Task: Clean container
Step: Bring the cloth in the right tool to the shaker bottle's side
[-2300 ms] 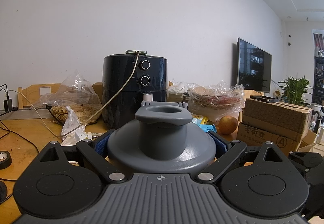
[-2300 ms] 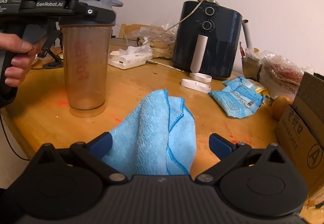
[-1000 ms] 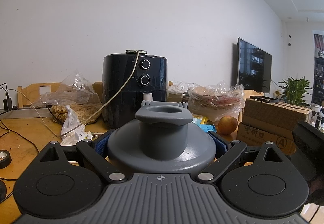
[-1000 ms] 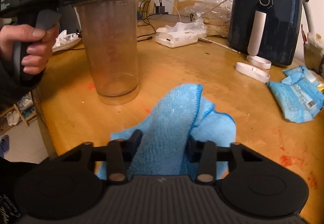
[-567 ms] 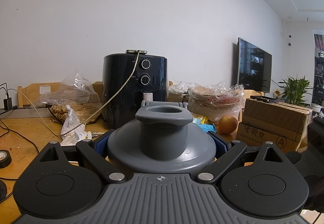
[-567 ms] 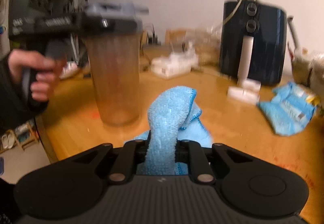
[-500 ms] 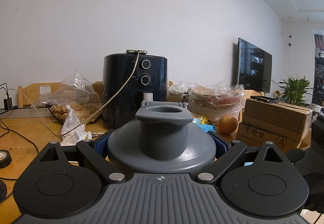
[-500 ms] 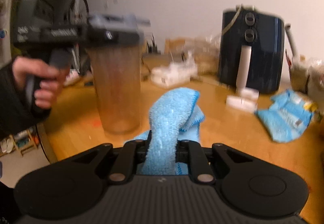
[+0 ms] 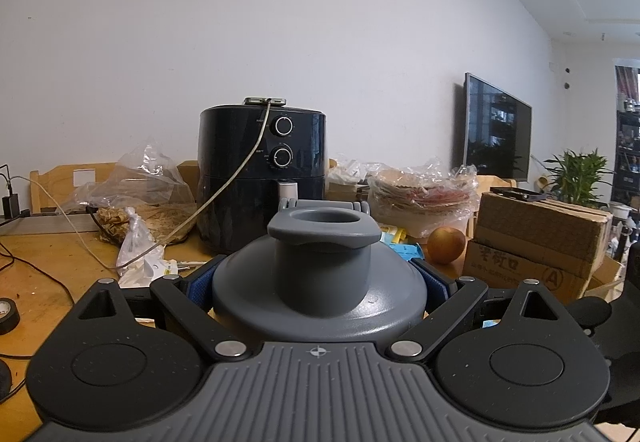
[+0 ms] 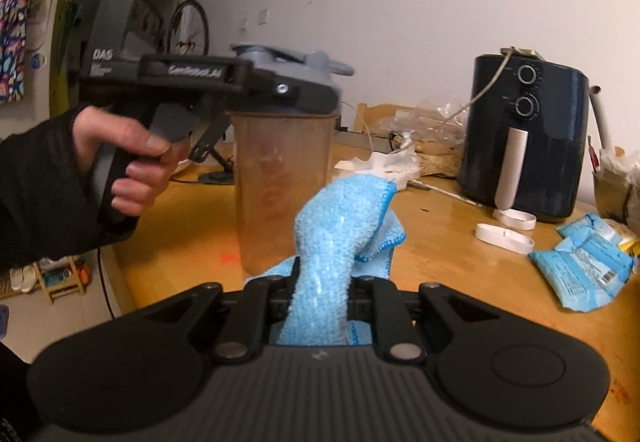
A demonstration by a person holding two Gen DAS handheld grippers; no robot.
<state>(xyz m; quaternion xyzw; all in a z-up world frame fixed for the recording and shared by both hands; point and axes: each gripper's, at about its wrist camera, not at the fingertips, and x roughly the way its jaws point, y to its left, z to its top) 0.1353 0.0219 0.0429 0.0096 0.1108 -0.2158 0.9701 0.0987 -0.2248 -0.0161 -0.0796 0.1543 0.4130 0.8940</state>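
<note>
A tall translucent shaker container (image 10: 282, 186) with a grey lid (image 9: 320, 266) stands upright on the wooden table (image 10: 440, 242). My left gripper (image 9: 320, 284) is shut on the container just under its lid; in the right wrist view the left gripper (image 10: 296, 94) shows from the side, held by a person's hand (image 10: 128, 162). My right gripper (image 10: 322, 288) is shut on a blue microfibre cloth (image 10: 340, 226), lifted off the table, its top fold close to the container's right side. Whether the cloth touches the container is unclear.
A black air fryer (image 10: 528, 138) stands at the back right, with white oval pieces (image 10: 506, 232) and blue snack packets (image 10: 584, 266) in front. Plastic bags (image 9: 136, 194), cables, an orange fruit (image 9: 446, 240) and cardboard boxes (image 9: 536, 242) crowd the far side. The table's left edge (image 10: 120, 274) is near.
My right gripper shut on the blue cloth, lifted it off the table and carried it toward the container. The left gripper kept its hold without moving.
</note>
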